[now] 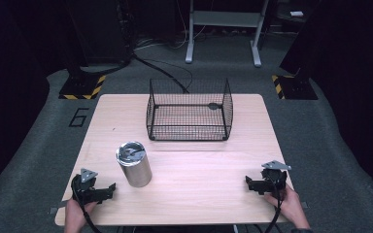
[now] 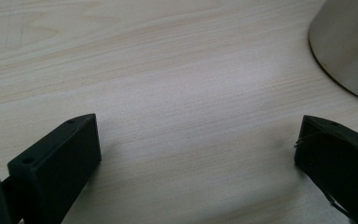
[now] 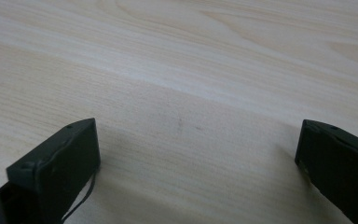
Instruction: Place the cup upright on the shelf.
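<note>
Both claws idle, steel canister not yet gripped.

High view: the steel canister point(image 1: 134, 163) stands on the bench point(image 1: 199, 194) near the left claw point(image 1: 108, 190), the wire basket point(image 1: 189, 109) behind it; the right claw point(image 1: 249, 184) is well apart. Left gripper view: jaws wide, empty, canister at upper right. Right gripper view: jaws wide, empty. By my judgement, all handling remains.

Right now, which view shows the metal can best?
The high view: the whole metal can stands upright on the table near the left gripper. The left gripper view catches just its lower edge; the right gripper view none.
</note>
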`<state>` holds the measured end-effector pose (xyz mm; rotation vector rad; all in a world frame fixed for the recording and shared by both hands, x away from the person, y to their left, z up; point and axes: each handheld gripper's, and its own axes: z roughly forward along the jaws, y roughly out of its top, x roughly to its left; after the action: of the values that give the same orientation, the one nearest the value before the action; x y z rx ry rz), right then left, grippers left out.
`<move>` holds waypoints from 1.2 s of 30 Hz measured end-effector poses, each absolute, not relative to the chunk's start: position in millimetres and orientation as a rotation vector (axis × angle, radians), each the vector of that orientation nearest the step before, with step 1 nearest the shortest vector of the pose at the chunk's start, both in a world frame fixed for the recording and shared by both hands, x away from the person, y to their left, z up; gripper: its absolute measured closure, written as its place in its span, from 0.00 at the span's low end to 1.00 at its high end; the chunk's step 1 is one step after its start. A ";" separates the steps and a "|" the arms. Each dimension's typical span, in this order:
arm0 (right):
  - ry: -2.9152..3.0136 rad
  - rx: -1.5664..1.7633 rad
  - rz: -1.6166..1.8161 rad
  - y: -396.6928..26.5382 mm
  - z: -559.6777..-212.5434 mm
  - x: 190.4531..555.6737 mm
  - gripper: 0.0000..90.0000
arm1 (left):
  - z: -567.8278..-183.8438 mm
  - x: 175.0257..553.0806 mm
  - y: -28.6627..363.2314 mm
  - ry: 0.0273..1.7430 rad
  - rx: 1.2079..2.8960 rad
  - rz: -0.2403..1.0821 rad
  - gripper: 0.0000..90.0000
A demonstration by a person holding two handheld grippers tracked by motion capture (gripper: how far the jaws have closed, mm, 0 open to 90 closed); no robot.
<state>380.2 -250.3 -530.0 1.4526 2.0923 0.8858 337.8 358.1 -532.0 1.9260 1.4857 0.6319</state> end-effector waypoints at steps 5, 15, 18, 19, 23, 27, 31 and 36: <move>2.191 1.347 0.924 -257.3 -529.8 387.8 0.00 | -533.0 337.1 355.6 1.511 1.897 0.659 0.00; 2.211 1.324 0.940 -261.5 -529.8 390.2 0.00 | -533.2 334.7 355.7 1.493 1.906 0.649 0.00; 2.210 1.332 0.937 -261.2 -529.8 389.6 0.00 | -532.4 332.2 355.8 1.472 1.912 0.632 0.00; 2.210 1.332 0.937 -261.2 -529.8 389.6 0.00 | -532.4 332.2 355.8 1.472 1.912 0.632 0.00; 2.210 1.332 0.938 -261.1 -529.8 389.6 0.00 | -528.1 326.2 351.8 1.441 1.899 0.603 0.00; 2.208 1.332 0.936 -261.2 -529.8 389.7 0.00 | -518.8 319.5 349.6 1.413 1.867 0.583 0.00; 2.210 1.329 0.934 -261.4 -529.8 389.7 0.00 | -507.7 312.6 343.9 1.370 1.844 0.563 0.00; 2.210 1.331 0.937 -261.2 -529.8 389.6 0.00 | -487.2 308.6 330.1 1.301 1.825 0.541 0.00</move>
<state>389.6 -261.2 -529.8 1.3314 2.2100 0.9370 308.6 330.1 -487.2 1.8253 1.3013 0.5406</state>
